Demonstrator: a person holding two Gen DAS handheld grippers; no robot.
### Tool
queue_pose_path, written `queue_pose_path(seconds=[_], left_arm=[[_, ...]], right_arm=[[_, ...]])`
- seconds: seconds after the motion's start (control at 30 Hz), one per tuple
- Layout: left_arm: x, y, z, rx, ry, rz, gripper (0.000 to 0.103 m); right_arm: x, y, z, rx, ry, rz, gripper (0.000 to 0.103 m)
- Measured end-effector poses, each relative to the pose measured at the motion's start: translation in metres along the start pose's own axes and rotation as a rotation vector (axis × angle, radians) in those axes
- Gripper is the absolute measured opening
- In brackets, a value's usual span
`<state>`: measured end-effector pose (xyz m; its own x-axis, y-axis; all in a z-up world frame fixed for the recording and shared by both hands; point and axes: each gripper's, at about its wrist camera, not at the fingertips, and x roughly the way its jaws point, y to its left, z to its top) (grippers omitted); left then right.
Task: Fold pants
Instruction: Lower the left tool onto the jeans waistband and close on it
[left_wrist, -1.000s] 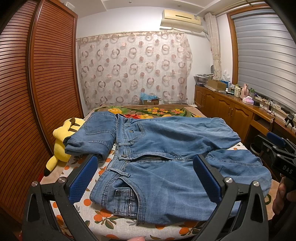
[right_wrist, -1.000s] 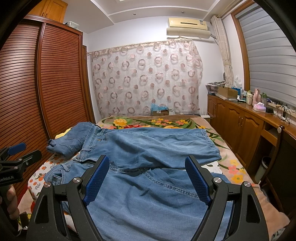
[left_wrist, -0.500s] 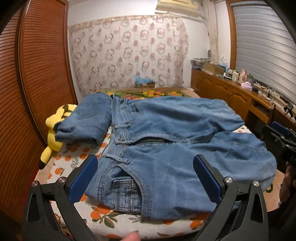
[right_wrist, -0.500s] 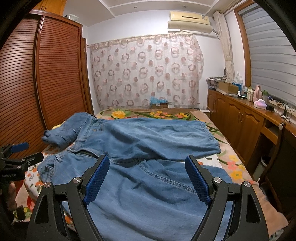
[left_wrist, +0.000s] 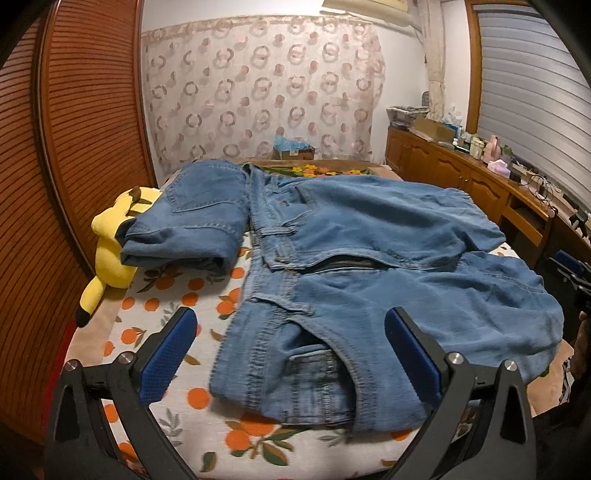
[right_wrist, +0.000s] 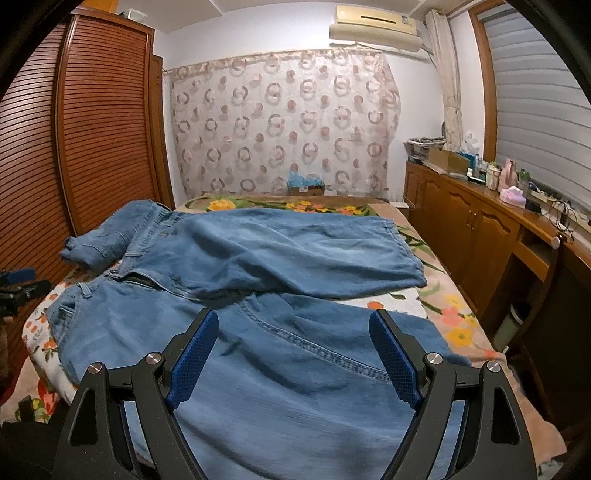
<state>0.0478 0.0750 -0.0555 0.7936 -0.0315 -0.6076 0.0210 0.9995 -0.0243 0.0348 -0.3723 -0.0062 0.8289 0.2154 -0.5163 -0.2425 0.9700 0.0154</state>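
A pair of blue denim pants (left_wrist: 369, 258) lies spread across the bed, waistband to the left, legs running right. Its far waist part is folded over near the plush toy. My left gripper (left_wrist: 291, 350) hovers open above the near waist corner and front pocket, holding nothing. In the right wrist view the pants (right_wrist: 277, 251) fill the bed, the near leg passing under my right gripper (right_wrist: 293, 354), which is open and empty above that leg. The left gripper (right_wrist: 18, 286) shows at the far left edge there.
A yellow plush toy (left_wrist: 110, 243) lies at the bed's left edge beside the slatted wooden wardrobe (left_wrist: 66, 147). A wooden cabinet (right_wrist: 480, 229) with bottles and clutter runs along the right. The bed sheet (left_wrist: 166, 317) has an orange print. A patterned curtain (right_wrist: 280, 125) hangs behind.
Both grippers have dropped lower and moved closer over the pants; the denim now looks larger and nearer. Both stay open.
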Motion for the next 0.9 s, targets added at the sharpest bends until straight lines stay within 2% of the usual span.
queue_pose_path(seconds=[0.13, 0.37, 0.4, 0.43, 0.47, 0.73, 0.9], left_arm=[[0.007, 0.017, -0.006, -0.024, 0.024, 0.015, 0.096], [0.024, 0.043, -0.023, -0.061, 0.077, 0.061, 0.094], [0.026, 0.046, -0.026, -0.062, 0.082, 0.063, 0.090], [0.029, 0.048, -0.028, -0.064, 0.093, 0.066, 0.080], [0.032, 0.050, -0.031, -0.067, 0.111, 0.067, 0.079], [0.045, 0.056, -0.044, -0.072, 0.149, 0.080, 0.078], [0.050, 0.060, -0.051, -0.079, 0.172, 0.082, 0.078]], right_arm=[[0.002, -0.002, 0.002, 0.001, 0.019, -0.002, 0.085], [0.002, -0.007, 0.003, 0.000, 0.046, -0.010, 0.085], [0.002, -0.008, 0.004, 0.000, 0.052, -0.011, 0.084], [0.003, -0.009, 0.005, 0.000, 0.056, -0.011, 0.084], [0.004, -0.009, 0.005, -0.001, 0.061, -0.011, 0.084], [-0.003, -0.018, 0.011, -0.025, 0.090, -0.028, 0.081], [-0.007, -0.037, 0.011, -0.009, 0.107, -0.055, 0.078]])
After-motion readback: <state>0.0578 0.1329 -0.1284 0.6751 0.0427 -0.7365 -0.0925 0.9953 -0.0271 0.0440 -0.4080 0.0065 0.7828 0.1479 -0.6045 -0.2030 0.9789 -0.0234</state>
